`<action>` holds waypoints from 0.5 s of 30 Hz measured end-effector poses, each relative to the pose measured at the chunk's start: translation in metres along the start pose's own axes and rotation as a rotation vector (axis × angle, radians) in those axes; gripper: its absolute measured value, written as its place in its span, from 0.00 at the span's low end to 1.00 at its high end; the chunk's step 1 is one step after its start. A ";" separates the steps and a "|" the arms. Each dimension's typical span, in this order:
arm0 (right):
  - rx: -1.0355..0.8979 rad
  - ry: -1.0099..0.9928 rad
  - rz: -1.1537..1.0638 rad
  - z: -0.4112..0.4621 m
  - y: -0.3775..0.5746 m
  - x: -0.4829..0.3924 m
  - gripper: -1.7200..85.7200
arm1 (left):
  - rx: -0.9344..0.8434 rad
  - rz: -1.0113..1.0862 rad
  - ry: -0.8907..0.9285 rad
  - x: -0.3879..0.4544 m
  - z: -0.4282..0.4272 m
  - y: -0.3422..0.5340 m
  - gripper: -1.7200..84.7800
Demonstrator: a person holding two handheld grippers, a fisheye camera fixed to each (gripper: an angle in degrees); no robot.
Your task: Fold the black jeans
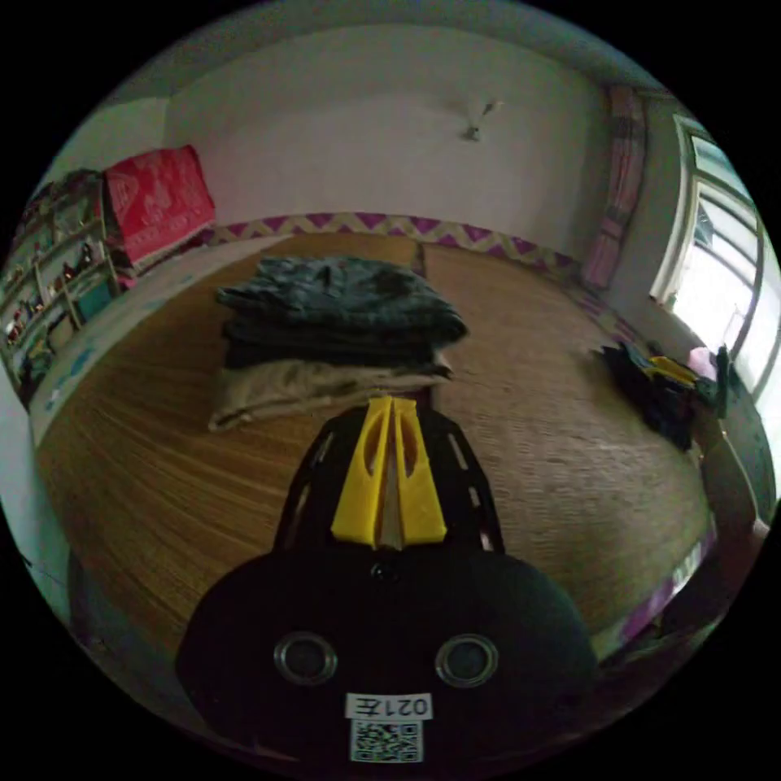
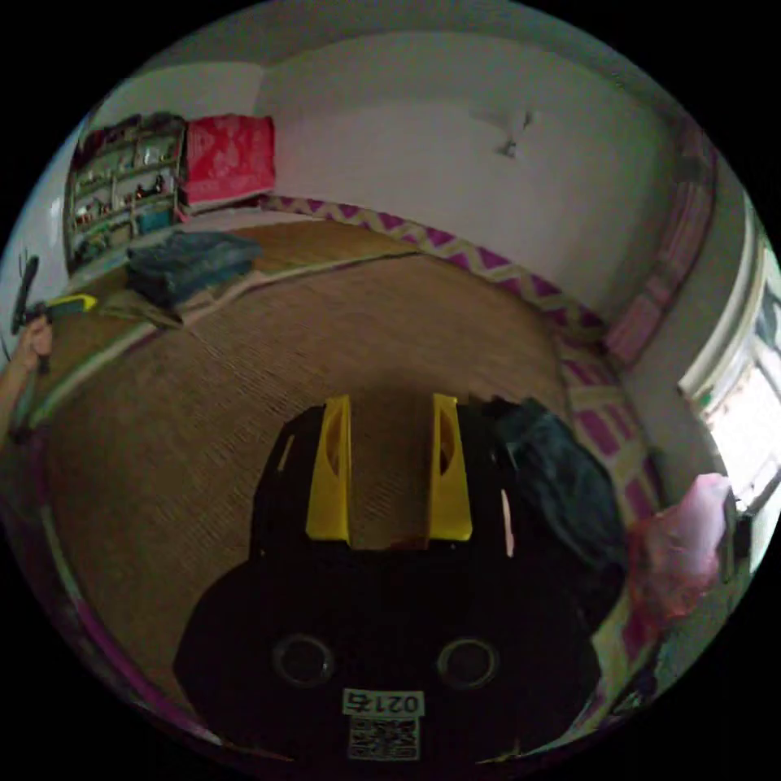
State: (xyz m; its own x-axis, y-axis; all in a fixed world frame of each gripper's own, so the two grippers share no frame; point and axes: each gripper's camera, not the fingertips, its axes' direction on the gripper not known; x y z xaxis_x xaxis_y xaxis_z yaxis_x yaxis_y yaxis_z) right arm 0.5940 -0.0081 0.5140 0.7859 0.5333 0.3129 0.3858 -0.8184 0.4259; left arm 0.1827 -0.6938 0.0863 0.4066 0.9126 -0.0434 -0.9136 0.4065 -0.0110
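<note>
Black jeans (image 1: 651,390), as far as we can tell, are the dark crumpled heap near the window side of the woven mat (image 1: 529,455) in the left gripper view, mixed with a bit of yellow cloth; we cannot say for sure which dark piece is the jeans. Left gripper (image 1: 392,403) sits low in that view, yellow jaws pressed together with only a thin slit between them, nothing held. Its tips point at a stack of folded clothes (image 1: 333,325): dark grey pieces on top, a beige one underneath, all lying flat on the mat, well apart from the dark heap. We see a red cloth (image 1: 159,199) hanging by shelves (image 1: 57,277) at the far wall, and a bright window (image 1: 716,277) on the other side.

In the right gripper view, the right gripper (image 2: 390,403) has its yellow jaws spread wide, mat showing between them, nothing gripped. We see the dark heap (image 2: 553,480) just beside the gripper body, by the purple zigzag border (image 2: 602,431), partly hidden behind the black housing. A pink bag (image 2: 691,529) lies near it at the window side. The folded stack (image 2: 191,260) shows far off across the mat, near the shelves (image 2: 122,195). At the edge of this view a hand (image 2: 32,342) holds the left gripper (image 2: 69,304), yellow tip toward the stack; this view is too small to tell how its jaws stand.
</note>
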 end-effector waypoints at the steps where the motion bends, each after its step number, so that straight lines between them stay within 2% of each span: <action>1: 0.000 0.070 -0.023 0.002 0.021 0.014 0.19 | -0.033 -0.001 0.034 0.016 0.004 0.011 0.01; 6: -0.162 0.271 -0.165 0.053 0.049 0.032 0.20 | -0.093 0.047 0.155 0.074 0.013 0.046 0.01; 12: -0.317 0.369 -0.376 0.144 0.037 -0.011 0.20 | -0.121 0.071 0.208 0.112 0.019 0.077 0.01; 15: -0.377 0.401 -0.388 0.186 0.025 -0.019 0.17 | -0.144 0.058 0.226 0.116 0.024 0.090 0.01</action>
State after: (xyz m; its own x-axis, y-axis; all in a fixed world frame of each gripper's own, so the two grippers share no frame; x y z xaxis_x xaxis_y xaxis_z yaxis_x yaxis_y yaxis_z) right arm 0.6783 -0.0789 0.3608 0.3558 0.8714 0.3376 0.3513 -0.4595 0.8158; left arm 0.1479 -0.5498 0.1044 0.3559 0.8947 -0.2699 -0.9337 0.3281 -0.1435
